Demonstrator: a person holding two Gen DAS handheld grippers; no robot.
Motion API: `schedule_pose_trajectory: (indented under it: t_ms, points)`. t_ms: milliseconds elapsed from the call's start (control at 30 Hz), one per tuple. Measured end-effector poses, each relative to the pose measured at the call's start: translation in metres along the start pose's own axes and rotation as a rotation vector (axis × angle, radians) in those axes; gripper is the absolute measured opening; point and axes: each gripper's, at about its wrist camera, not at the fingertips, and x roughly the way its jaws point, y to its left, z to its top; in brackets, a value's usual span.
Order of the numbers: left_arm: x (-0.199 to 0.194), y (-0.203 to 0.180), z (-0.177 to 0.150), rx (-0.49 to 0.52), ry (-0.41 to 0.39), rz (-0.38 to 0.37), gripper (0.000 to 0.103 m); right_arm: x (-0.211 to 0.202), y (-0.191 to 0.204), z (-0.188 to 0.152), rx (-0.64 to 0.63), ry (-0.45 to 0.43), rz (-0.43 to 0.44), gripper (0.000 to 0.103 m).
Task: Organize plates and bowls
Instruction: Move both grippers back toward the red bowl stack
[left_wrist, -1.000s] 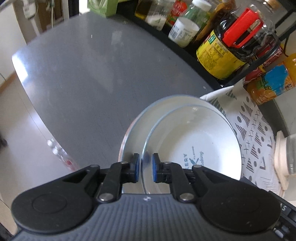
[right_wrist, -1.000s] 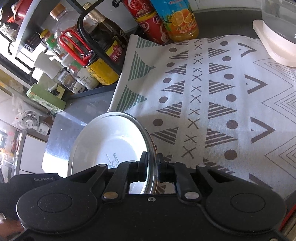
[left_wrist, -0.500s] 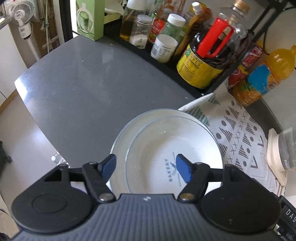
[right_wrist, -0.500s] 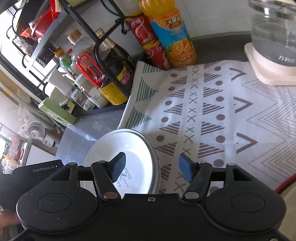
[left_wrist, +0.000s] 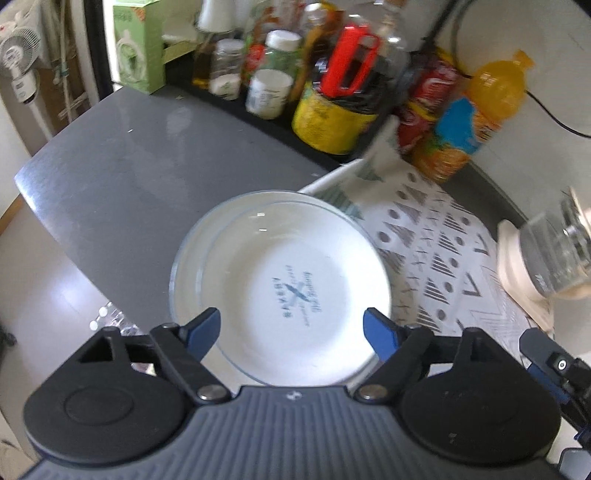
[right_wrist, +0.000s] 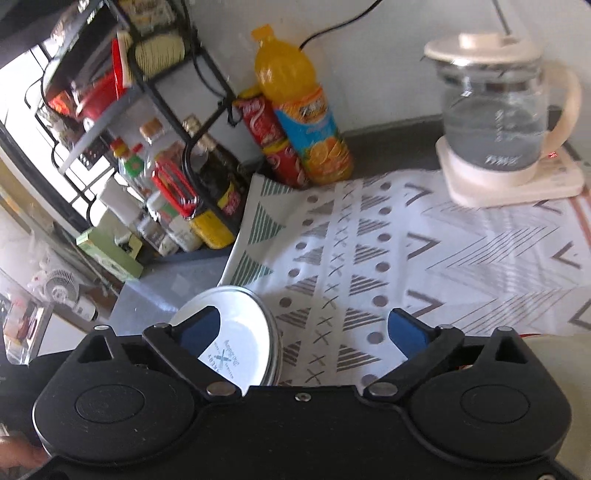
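A white plate with blue print lies nested with a clear glass dish on the grey table, its right rim over the patterned cloth. My left gripper hovers above the stack's near edge. Its jaws are opening, and the blue pads touch nothing. In the right wrist view the same stack sits low and left, partly behind the left finger. My right gripper hangs above the cloth beside the stack, jaws opening with nothing between them.
A black rack with bottles and jars lines the back of the table. An orange juice bottle and red cans stand beside it. A glass kettle on a cream base sits at the right. The table's edge drops to the floor at the left.
Both grippers were shut on the glass dish's rim a second ago. They have let go, spread wide, and lifted up and back. The stack stays on the table.
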Motion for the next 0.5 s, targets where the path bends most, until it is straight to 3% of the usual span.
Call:
schedule_pose_trajectory:
  t_ms: [500]
  points:
    - [-0.011, -0.078, -0.038, 0.15, 0.023, -0.115, 0.089, -0.068, -0.067, -0.009, 0.108, -0.124, -0.107, 0.103]
